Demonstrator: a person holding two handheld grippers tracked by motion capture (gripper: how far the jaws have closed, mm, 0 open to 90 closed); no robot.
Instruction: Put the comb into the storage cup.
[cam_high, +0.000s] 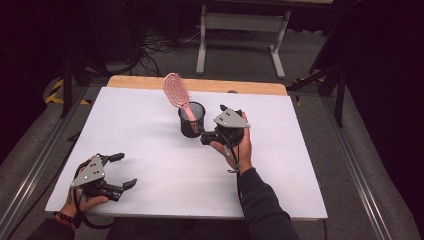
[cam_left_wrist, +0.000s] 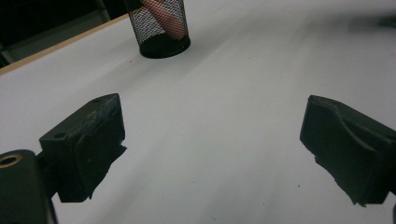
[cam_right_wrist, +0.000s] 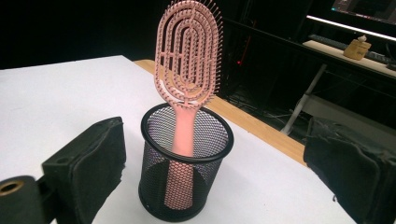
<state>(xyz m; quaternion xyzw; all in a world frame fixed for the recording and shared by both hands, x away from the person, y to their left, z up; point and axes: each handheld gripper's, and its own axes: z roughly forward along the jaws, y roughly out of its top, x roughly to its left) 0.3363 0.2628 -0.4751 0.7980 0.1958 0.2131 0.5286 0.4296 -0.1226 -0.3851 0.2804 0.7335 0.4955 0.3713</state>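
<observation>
White table (cam_high: 150, 150), black mesh cup (cam_right_wrist: 186, 170), pink brush (cam_right_wrist: 189, 60)

Pink plastic vented hairbrush (cam_right_wrist: 189, 70) with concentric oval slots; black wire-mesh cylindrical cup (cam_right_wrist: 186, 179); white table (cam_high: 150, 150) surface with light wood edge at 12 o'clock.

- Pink vented hairbrush (cam_right_wrist: 188, 65) stands handle-down in the cup, bristled oval head tilting toward eleven o'clock.
- Black wire-mesh pen cup (cam_right_wrist: 186, 186) sits upright on the white tabletop, just past centre toward twelve o'clock.
</observation>
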